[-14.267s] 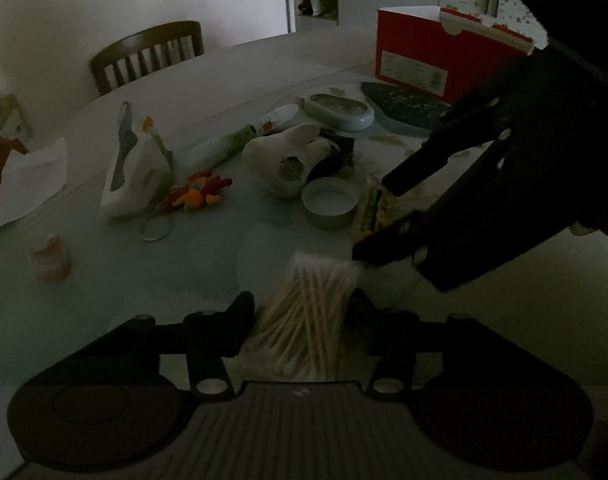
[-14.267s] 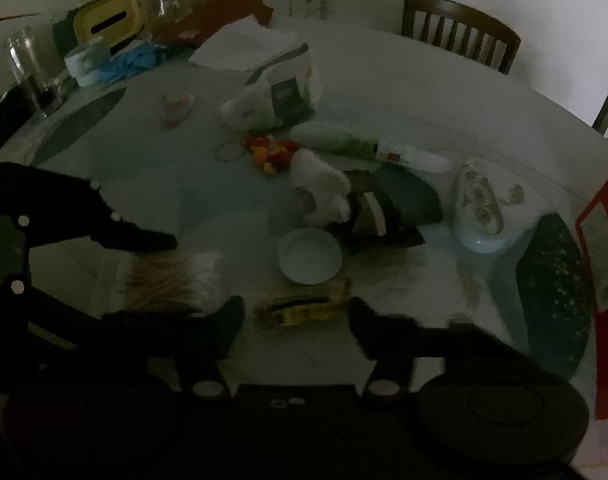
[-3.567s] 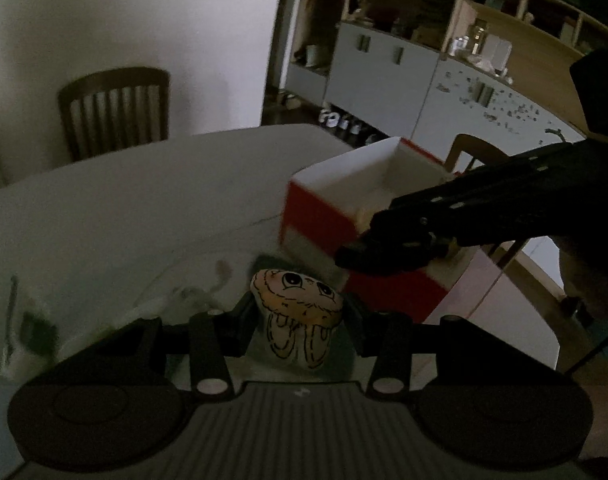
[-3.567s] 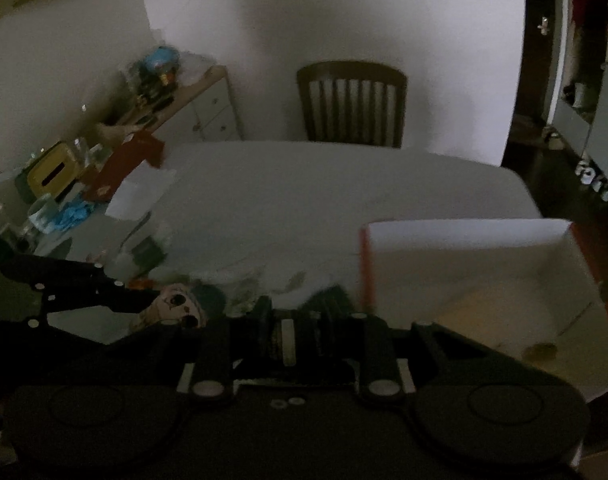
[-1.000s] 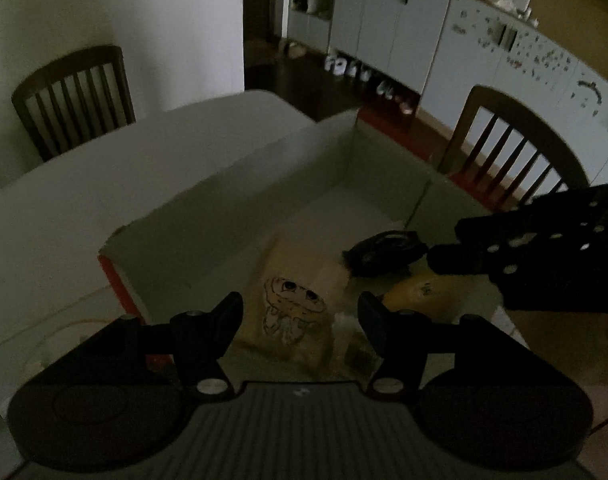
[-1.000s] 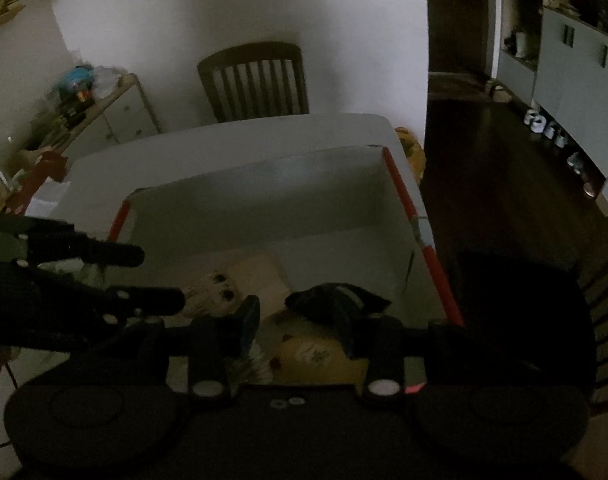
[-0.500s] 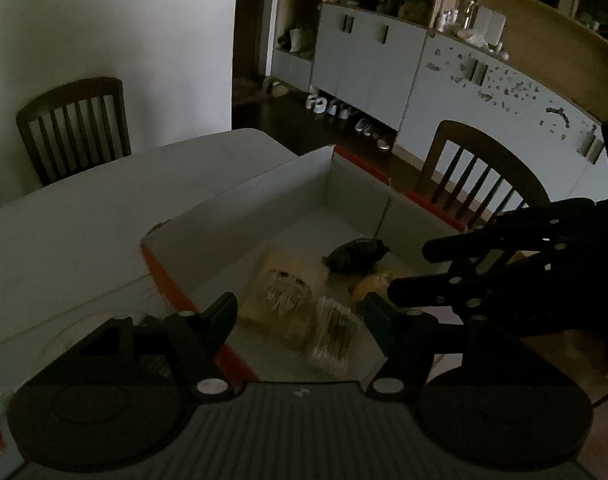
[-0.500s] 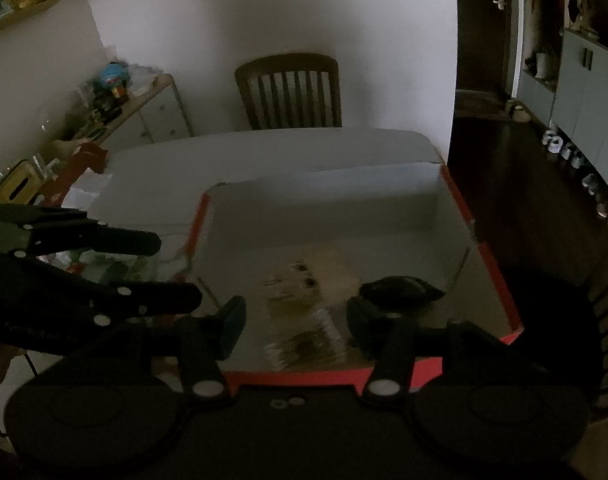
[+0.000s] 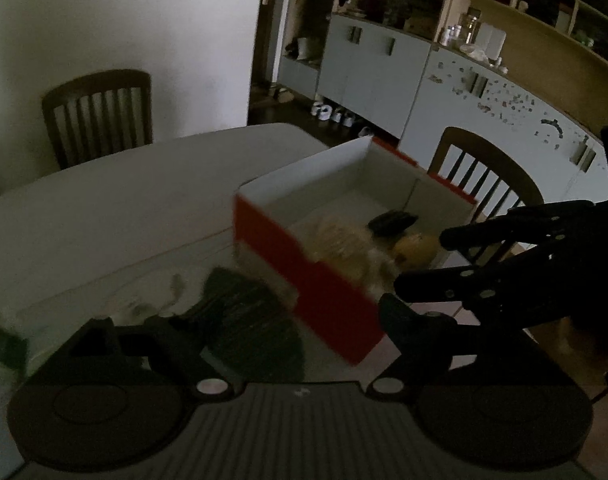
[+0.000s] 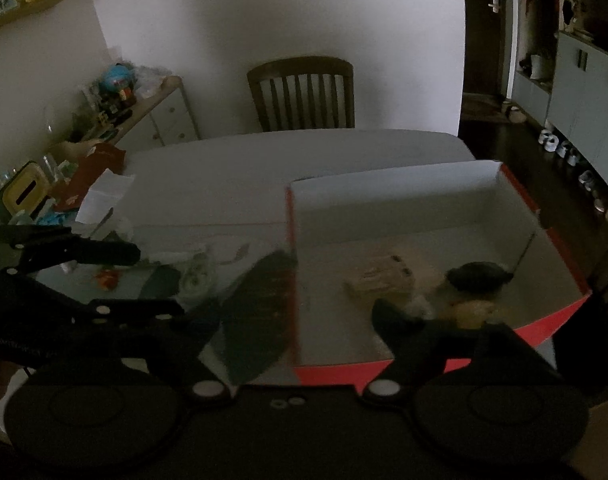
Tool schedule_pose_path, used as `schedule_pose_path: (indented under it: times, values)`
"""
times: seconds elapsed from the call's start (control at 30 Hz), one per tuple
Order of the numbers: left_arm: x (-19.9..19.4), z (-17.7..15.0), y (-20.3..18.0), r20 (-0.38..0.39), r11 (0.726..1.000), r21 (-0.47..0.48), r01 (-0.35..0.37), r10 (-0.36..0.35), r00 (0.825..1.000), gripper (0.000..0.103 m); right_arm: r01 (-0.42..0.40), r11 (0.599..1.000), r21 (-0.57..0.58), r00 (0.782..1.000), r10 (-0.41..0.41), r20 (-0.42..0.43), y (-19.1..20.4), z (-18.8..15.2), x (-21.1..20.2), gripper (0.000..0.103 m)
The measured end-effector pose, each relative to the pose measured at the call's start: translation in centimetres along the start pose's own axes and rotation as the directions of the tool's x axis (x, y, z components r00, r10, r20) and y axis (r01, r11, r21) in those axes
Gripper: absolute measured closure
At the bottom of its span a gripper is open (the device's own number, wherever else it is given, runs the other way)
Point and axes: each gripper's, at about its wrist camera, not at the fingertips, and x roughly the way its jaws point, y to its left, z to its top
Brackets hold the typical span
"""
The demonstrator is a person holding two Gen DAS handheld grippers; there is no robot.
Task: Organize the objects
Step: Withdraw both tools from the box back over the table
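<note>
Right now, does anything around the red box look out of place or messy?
Nothing looks spilled or damaged. The red box sits upright on the table with a few items loose inside. Small clutter still lies beside it, too dim to identify.

My left tongs [image 9: 287, 320] and right tongs [image 10: 295, 316] look like matt black plastic, with ribbed grey housing below. The box [image 10: 416, 196] seems smooth cardboard, red outside, white inside. The bench [image 9: 103, 208] has a glossy, glass-like top. Both chairs [image 10: 301, 92] look like dark varnished wood.
</note>
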Motion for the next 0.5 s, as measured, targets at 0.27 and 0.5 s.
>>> schedule_pose_path:
  times: [0.27, 0.5]
  values:
    - [-3.3, -3.4, 6.4, 0.0, 0.998, -0.05, -0.036, 0.036, 0.999, 0.009, 0.004, 1.0, -0.005, 1.0, -0.004, -0.012, 6.2, -0.2, 2.1, 0.017]
    - [-6.2, -6.3, 12.1, 0.055, 0.989, -0.088, -0.117, 0.122, 0.991, 0.001, 0.018, 1.0, -0.015, 1.0, -0.018, -0.019, 10.3, 0.1, 4.2, 0.017]
